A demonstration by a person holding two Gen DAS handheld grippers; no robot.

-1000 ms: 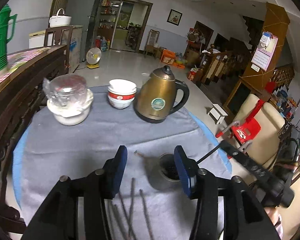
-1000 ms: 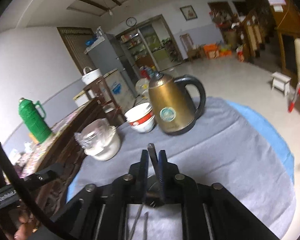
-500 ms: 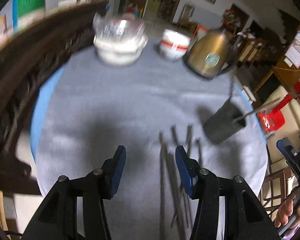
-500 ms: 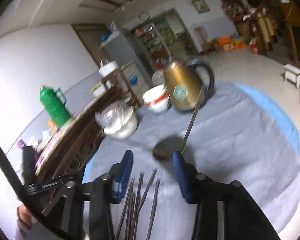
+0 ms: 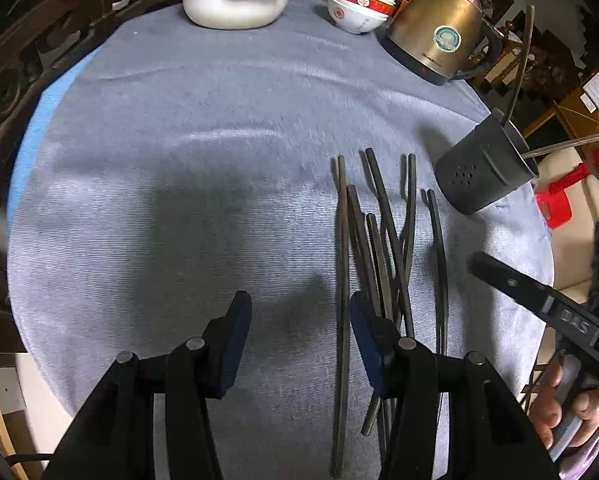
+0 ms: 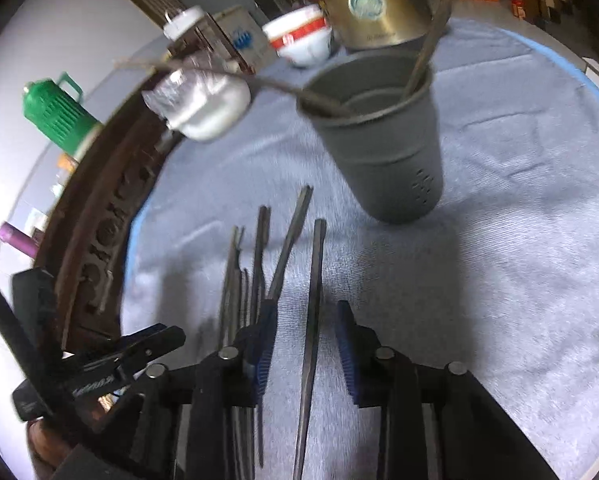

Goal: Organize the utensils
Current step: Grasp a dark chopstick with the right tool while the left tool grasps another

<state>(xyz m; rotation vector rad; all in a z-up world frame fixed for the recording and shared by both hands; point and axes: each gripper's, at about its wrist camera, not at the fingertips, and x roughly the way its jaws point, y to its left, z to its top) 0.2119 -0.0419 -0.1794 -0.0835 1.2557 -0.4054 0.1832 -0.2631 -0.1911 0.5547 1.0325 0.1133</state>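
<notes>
Jaws apart on left gripper, closing on right gripper around a loose chopstick beside holder.

This was a lived-in home, at a round dining table draped in grey cloth. Ahead of the left gripper sat a brass-coloured electric kettle, 2 stacked rice bowls and a covered white dish; a carved wooden chair back and green thermos stood to the right gripper's left.
</notes>
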